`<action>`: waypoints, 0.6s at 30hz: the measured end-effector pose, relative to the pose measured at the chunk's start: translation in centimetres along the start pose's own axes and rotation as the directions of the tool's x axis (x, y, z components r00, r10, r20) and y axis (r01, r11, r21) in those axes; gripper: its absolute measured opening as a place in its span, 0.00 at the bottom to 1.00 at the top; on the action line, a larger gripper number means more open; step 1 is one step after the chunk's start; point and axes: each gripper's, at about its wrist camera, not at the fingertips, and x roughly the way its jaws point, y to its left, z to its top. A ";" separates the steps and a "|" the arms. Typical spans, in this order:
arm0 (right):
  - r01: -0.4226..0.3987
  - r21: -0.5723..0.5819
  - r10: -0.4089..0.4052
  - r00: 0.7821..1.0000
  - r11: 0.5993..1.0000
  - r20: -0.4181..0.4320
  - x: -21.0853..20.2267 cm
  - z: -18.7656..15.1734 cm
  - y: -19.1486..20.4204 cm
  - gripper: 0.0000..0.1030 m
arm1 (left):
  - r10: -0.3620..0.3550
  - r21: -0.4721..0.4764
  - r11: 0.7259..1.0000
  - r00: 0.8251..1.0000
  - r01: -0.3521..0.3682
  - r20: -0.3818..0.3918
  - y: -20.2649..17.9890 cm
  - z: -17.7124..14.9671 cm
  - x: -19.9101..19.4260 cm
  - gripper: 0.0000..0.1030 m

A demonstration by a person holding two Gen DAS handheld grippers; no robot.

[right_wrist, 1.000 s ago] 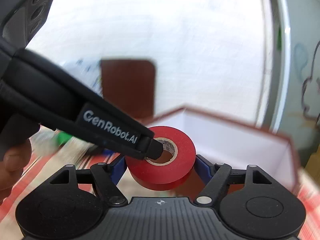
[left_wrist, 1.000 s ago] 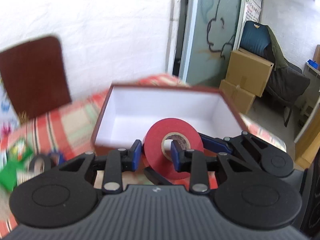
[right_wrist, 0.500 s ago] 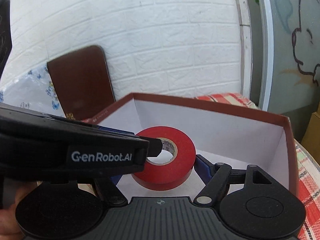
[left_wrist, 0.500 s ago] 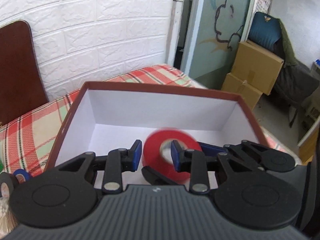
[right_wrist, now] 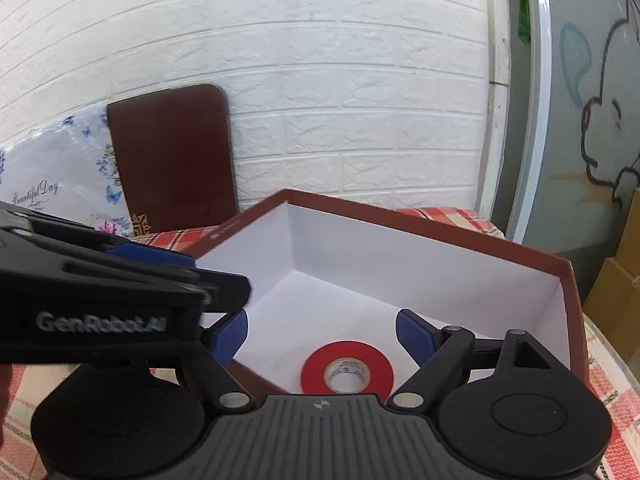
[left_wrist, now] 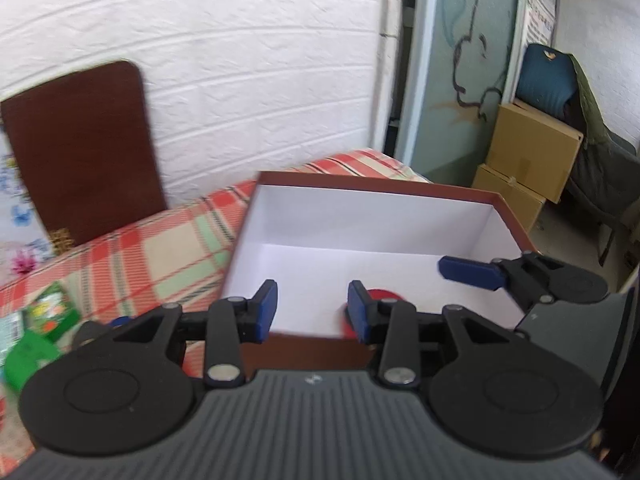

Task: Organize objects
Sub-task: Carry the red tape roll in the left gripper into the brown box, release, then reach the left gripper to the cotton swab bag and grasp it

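A red tape roll (right_wrist: 347, 367) lies flat on the white floor of a brown box (right_wrist: 440, 236), near its front wall. In the left wrist view only a sliver of the roll (left_wrist: 378, 294) shows behind a finger, inside the box (left_wrist: 380, 185). My right gripper (right_wrist: 322, 334) is open and empty, just above the roll. My left gripper (left_wrist: 312, 312) is open and empty, over the box's near wall. The left gripper's body (right_wrist: 100, 304) crosses the right wrist view at the left; one blue right fingertip (left_wrist: 472, 274) shows in the left wrist view.
The box stands on a red plaid tablecloth (left_wrist: 132, 248) by a white brick wall. A brown lid (right_wrist: 172, 160) and a floral bag (right_wrist: 52, 192) lean on the wall. Green packets (left_wrist: 36, 332) lie at the left. Cardboard boxes (left_wrist: 528, 160) and a chair stand at the right.
Both grippers opened and let go of the red tape roll, which dropped flat onto the box floor. Both grippers drew back and up from it.
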 end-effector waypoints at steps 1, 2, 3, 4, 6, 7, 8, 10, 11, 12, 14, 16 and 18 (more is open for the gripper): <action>0.000 -0.010 0.000 1.000 1.000 0.005 -0.3 0.2 0.5 0.79 | 0.008 -0.007 1.000 1.000 -0.008 0.009 0.6 -0.2 -0.7 0.40; 0.001 -0.021 -0.001 1.000 1.000 0.010 -0.7 0.3 1.0 0.79 | 0.017 -0.016 1.000 1.000 -0.017 0.018 1.2 -0.4 -1.4 0.40; 0.000 -0.031 0.000 1.000 1.000 0.016 -1.1 0.5 1.5 0.79 | 0.026 -0.027 0.999 0.999 -0.025 0.026 1.9 -0.7 -2.1 0.40; -0.003 -0.041 0.004 1.000 0.999 0.021 -1.5 0.6 2.1 0.79 | 0.034 -0.037 0.999 0.999 -0.033 0.033 2.6 -1.0 -2.7 0.41; -0.008 -0.063 0.010 1.000 0.998 0.027 -2.3 0.8 3.4 0.79 | 0.056 -0.057 0.997 0.997 -0.054 0.043 4.0 -1.8 -3.9 0.41; -0.011 -0.076 0.013 0.999 0.997 0.030 -2.4 0.9 4.1 0.79 | 0.067 -0.066 0.996 0.997 -0.064 0.046 4.8 -2.2 -4.5 0.41; -0.015 -0.088 0.018 0.999 0.996 0.030 -2.6 0.9 4.8 0.79 | 0.077 -0.076 0.994 0.996 -0.073 0.048 5.6 -2.7 -5.0 0.41; -0.027 -0.112 0.030 0.999 0.993 0.028 -2.9 1.0 6.3 0.79 | 0.102 -0.091 0.991 0.994 -0.097 0.049 7.0 -3.8 -5.9 0.41; -0.032 -0.124 0.035 0.999 0.992 0.026 -3.0 0.9 7.0 0.79 | 0.116 -0.098 0.989 0.992 -0.111 0.049 7.8 -4.3 -6.4 0.41; -0.037 -0.134 0.041 0.999 0.990 0.022 -3.0 0.9 7.7 0.79 | 0.131 -0.106 0.986 0.990 -0.126 0.048 8.6 -4.8 -6.7 0.41; -0.055 -0.150 0.057 0.998 0.987 0.012 -2.9 0.7 9.0 0.79 | 0.162 -0.131 0.979 0.986 -0.155 0.044 10.4 -6.2 -7.5 0.45; -0.078 -0.162 0.078 0.997 0.984 -0.003 -2.8 0.4 10.3 0.79 | 0.196 -0.164 0.968 0.980 -0.188 0.031 12.3 -7.8 -8.2 0.46; -0.106 -0.175 0.104 0.994 0.979 -0.021 -2.5 -0.2 11.7 0.79 | 0.242 -0.195 0.952 0.970 -0.235 0.011 14.4 -9.7 -8.8 0.46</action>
